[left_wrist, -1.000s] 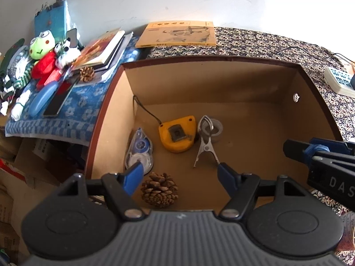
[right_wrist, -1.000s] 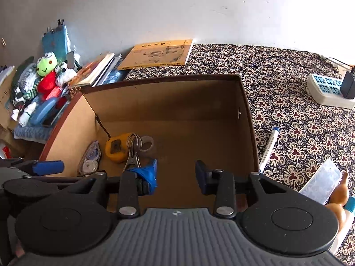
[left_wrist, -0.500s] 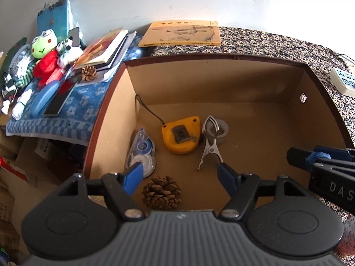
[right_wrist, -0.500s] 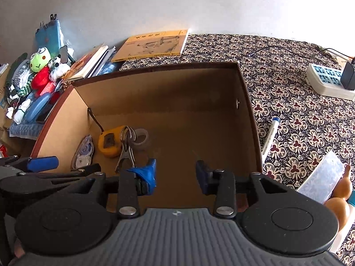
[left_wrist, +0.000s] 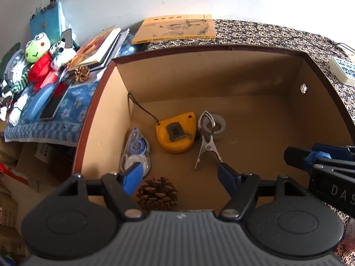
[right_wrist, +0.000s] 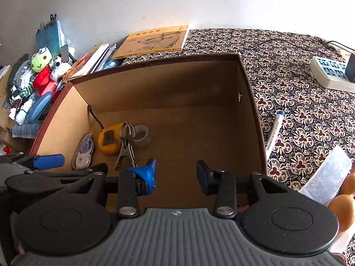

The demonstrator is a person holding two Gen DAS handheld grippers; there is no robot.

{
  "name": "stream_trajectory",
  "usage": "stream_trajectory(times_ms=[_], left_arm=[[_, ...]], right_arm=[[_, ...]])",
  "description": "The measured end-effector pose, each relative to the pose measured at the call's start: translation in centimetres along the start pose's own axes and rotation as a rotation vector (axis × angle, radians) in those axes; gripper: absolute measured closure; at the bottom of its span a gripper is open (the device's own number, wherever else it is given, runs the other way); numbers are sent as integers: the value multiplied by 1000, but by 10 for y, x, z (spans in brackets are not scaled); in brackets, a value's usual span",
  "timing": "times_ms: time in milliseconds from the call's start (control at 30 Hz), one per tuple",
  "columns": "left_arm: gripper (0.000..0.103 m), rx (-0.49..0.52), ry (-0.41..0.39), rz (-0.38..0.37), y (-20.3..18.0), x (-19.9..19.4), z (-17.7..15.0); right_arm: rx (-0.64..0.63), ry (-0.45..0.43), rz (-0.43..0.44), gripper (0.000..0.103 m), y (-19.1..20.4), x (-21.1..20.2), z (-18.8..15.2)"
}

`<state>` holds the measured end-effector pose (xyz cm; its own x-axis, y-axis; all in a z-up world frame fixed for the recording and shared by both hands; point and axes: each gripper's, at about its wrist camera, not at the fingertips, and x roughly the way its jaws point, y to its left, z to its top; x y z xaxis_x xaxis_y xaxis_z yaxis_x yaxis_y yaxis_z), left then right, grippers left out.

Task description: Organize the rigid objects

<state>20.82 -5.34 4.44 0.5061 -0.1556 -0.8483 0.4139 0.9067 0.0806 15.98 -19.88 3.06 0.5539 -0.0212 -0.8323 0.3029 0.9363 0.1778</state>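
Both tongs hover over the box (right_wrist: pixel 255 115), empty: left tongs (left_wrist: pixel 179 175) gape wide, right tongs (right_wrist: pixel 176 173) part-open. 5 items lie inside (pine cone (left_wrist: pixel 157 191) nearest). Next, probably, fetch the pen (right_wrist: pixel 275 130) from the patterned bench (right_wrist: pixel 299 84). White wall behind.

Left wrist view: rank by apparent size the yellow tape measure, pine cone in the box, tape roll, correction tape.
1. yellow tape measure
2. pine cone, partly hidden and nearest the camera, so unsure
3. correction tape, close to the cone
4. tape roll

Matt cardboard box (left_wrist: pixel 321 102), shiny metal clip (left_wrist: pixel 207 141) — glossy yellow plastic tape measure (left_wrist: pixel 177 132), rough pinecone (left_wrist: pixel 157 194)
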Motion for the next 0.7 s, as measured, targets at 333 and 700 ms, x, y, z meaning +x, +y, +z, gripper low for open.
stream_trajectory(times_ms=[333,700], left_arm=[[28,4,-1,9,1,8,0],[28,3,17,-5,1,19,-5]], right_arm=[[-11,-13,0,78,-1,3,-2],[-23,-35,0,77,-3,7,-6]])
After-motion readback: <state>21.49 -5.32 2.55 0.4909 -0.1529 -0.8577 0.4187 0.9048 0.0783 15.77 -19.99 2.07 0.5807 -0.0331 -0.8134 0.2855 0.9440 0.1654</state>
